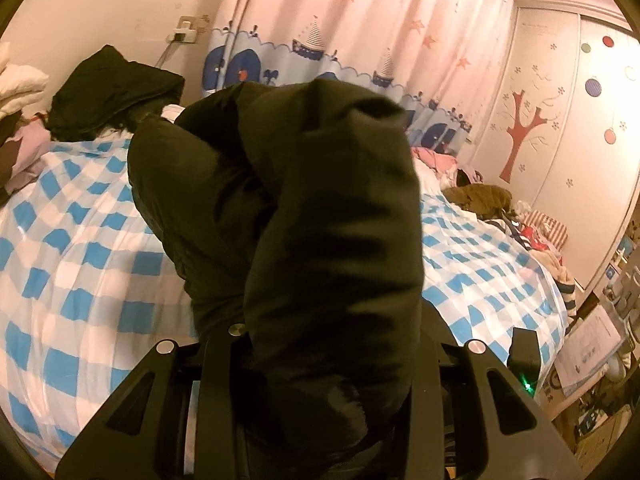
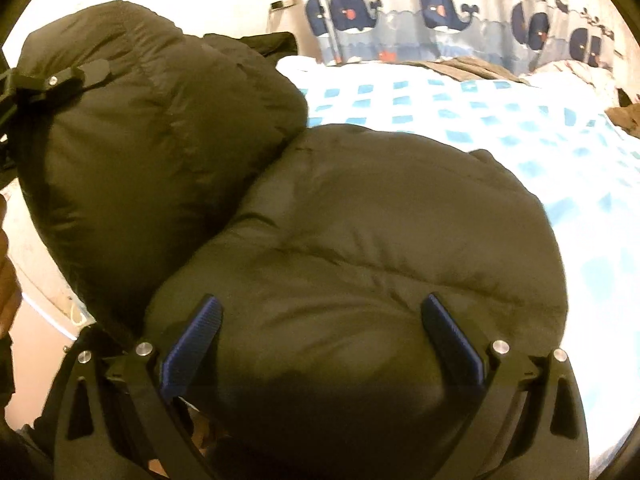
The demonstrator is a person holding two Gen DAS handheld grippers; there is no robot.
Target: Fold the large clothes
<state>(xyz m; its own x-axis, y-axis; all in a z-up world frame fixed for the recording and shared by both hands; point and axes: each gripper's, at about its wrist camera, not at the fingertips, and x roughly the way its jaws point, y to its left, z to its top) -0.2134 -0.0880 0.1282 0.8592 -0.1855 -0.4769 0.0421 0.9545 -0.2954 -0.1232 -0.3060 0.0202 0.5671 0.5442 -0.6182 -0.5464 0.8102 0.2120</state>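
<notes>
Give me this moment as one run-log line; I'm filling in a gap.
step: mid-fold | left gripper: shut on black puffer jacket | right gripper: shut on jacket | jacket: lifted above checked bedspread

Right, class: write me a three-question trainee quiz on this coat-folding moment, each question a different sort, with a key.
1. True or false: the right gripper has a thick fold of the black puffer jacket between its blue pads.
2. Multiple choice: the bedspread under the jacket is A) plain white, B) blue and white checked, C) red striped.
3. Fill in: the curtain behind the bed shows navy ______ and sailing boats.

Key: 1 true; 2 B; 3 whales.
</notes>
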